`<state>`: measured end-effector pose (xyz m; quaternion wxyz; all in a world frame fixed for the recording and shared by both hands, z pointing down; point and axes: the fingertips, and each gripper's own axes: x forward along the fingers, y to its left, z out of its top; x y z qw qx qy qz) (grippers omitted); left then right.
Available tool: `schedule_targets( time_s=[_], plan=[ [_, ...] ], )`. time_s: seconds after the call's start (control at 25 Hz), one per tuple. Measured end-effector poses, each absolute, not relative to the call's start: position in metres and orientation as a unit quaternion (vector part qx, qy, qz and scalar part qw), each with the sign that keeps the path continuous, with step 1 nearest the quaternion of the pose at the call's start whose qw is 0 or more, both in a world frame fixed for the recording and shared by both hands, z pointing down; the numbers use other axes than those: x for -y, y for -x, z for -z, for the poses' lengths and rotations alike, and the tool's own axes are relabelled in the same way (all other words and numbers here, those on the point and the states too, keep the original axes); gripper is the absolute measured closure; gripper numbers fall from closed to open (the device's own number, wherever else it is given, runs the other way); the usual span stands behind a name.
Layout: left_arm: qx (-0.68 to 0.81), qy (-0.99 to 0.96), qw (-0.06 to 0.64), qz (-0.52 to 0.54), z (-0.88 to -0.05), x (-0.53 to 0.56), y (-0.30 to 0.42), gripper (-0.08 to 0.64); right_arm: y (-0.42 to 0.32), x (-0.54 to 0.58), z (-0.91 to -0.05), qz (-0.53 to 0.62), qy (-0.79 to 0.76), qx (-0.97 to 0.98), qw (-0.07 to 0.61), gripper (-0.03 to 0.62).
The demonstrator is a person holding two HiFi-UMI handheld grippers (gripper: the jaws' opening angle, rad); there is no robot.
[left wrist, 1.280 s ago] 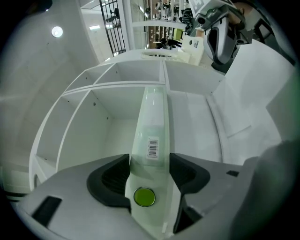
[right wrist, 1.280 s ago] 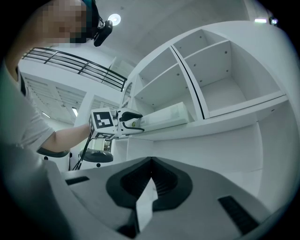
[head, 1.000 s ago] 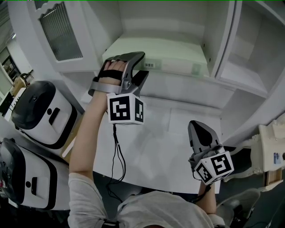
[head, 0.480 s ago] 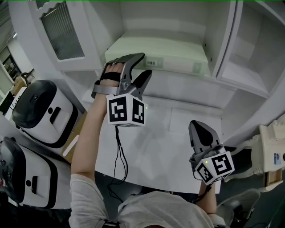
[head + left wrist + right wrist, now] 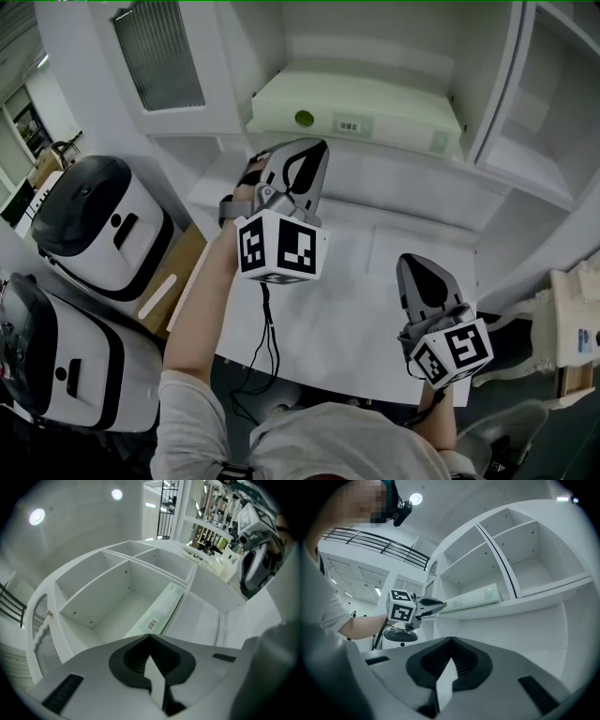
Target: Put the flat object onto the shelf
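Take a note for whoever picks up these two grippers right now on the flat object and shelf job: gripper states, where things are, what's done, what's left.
Left gripper: jaws together, nothing between them, held just in front of the shelf.
Right gripper: jaws together, empty, low over the white table, off to the right.
Flat object: the pale green slab with a barcode label lies flat on the shelf, in the compartment in front of the left gripper. Neither gripper holds it.
Done: the object is on the shelf.
Left: probably nothing but drawing the left gripper clear. Check that the slab sits fully back first.
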<state>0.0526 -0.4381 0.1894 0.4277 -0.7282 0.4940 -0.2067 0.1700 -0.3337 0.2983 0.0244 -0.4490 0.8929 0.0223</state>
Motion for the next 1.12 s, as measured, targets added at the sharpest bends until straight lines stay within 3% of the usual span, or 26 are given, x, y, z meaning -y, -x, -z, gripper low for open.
schedule_targets(
  time_s=[0.6,1.12],
  plan=[
    [-0.470,0.831,0.287,0.078,-0.228,0.353,-0.017,0.547,-0.121,0.299,-0.298,-0.028,0.460,-0.887,0.008,0.583],
    [-0.416,0.881,0.225,0.029,-0.263,0.286,0.018,0.548,-0.071,0.254,-0.308,-0.023,0.486,-0.874,-0.001,0.583]
  ],
)
